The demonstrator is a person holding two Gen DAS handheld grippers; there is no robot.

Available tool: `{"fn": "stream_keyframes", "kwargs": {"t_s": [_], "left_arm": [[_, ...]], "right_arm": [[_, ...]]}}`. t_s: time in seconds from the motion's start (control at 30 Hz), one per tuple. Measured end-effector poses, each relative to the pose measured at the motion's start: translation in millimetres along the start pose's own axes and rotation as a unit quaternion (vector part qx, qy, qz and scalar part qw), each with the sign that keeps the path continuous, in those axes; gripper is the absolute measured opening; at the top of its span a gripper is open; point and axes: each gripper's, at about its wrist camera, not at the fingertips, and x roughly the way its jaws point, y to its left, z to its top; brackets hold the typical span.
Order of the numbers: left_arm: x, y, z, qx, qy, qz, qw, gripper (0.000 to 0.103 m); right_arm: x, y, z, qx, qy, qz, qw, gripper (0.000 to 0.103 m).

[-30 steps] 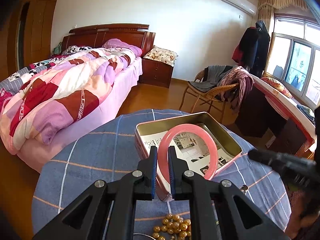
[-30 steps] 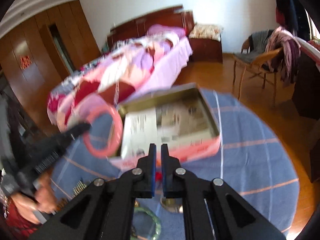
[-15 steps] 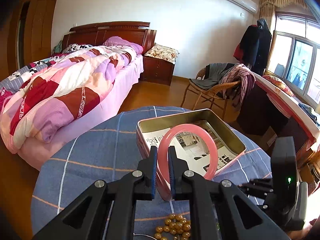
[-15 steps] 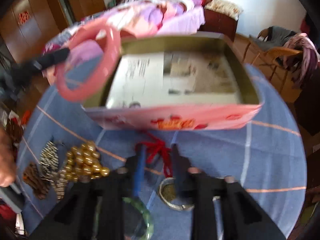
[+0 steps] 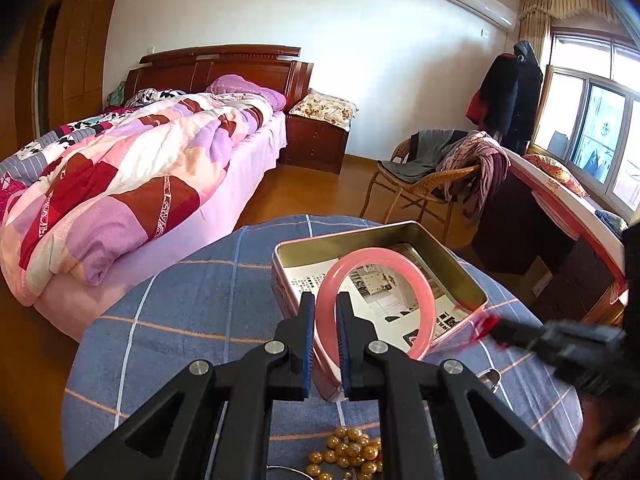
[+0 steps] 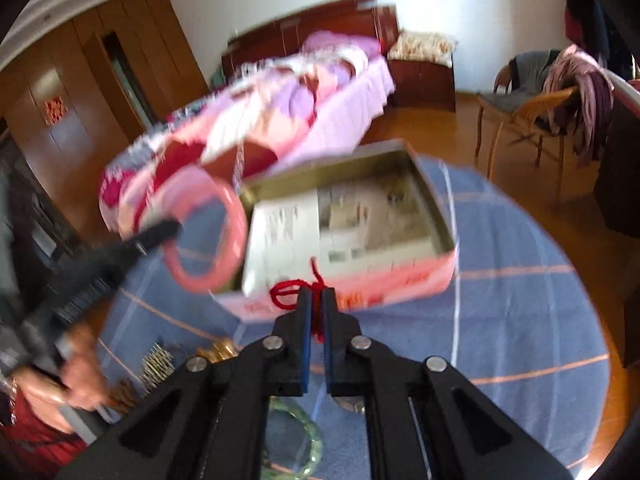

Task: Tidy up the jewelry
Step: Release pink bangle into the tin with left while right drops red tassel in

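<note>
Pinching the pink bangle (image 5: 376,300) w/ the left gripper (image 5: 325,344) above the tin (image 5: 452,256), the person is bringing red string (image 6: 298,294), nipped by the right gripper (image 6: 316,340), toward it for storing.

Glossy pink bangle (image 5: 376,304), metal tin (image 5: 460,276) w/ paper lining, cloth tablecloth (image 5: 192,300)

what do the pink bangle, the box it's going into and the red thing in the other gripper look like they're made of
Pink bangle: smooth, slightly translucent with a soft sheen, so probably glass, resin or dyed stone; the look leaves it open.
Box: thin metal tin, with a dull gold-grey inside and a pink printed outside, lined with printed paper.
Red cord: matte, fuzzy and limp, looped between the right gripper jaws, so likely yarn or braided thread.
</note>
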Motion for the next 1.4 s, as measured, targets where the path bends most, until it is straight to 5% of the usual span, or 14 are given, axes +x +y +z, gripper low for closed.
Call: {"fn": "stream_keyframes", "kwargs": {"t_s": [0.2, 0.47, 0.53, 0.57, 0.6, 0.7, 0.8, 1.17, 1.4], "left_arm": [[9.4, -4.5, 12.5, -0.01, 0.0, -0.016, 0.9998, 0.01], [54.0, -17.5, 12.0, 0.026, 0.026, 0.024, 0.9991, 0.01], [65.6, -20.0, 8.7, 0.035, 0.042, 0.037, 0.9978, 0.011], [71.7, -20.1, 6.5, 0.035, 0.054, 0.044, 0.997, 0.011], [75.0, -19.8, 4.7, 0.033, 0.061, 0.045, 0.9966, 0.018], [74.6, -17.6, 1.6, 0.026, 0.066, 0.027, 0.9971, 0.048], [63.5, -22.9, 2.6, 0.035, 0.051, 0.039, 0.9973, 0.063], [1.5, -11.4, -3.6, 0.037, 0.022, 0.056, 0.9975, 0.065], [-43.5, 13.2, -37.8, 0.019, 0.026, 0.071, 0.9969, 0.065]], "right_arm": [[-3.4, 13.1, 41.8, 0.023, -0.062, 0.024, 0.998, 0.008], [65.7, -8.6, 45.7, 0.08, -0.06, 0.024, 0.995, 0.014], [78.0, -18.1, 38.4, 0.099, -0.046, 0.022, 0.994, 0.04], [79.2, -22.5, 35.0, 0.111, -0.046, 0.02, 0.993, 0.064], [75.0, -27.4, 29.0, 0.123, -0.064, 0.023, 0.99, 0.067], [57.9, -34.2, 23.9, 0.128, -0.083, 0.003, 0.988, 0.067], [39.0, -40.4, 19.0, 0.142, -0.101, -0.009, 0.985, 0.067], [-10.2, -35.5, -15.4, 0.169, -0.093, -0.044, 0.98, 0.067], [-25.2, -28.5, -58.3, 0.166, -0.06, -0.061, 0.982, 0.067]]}}
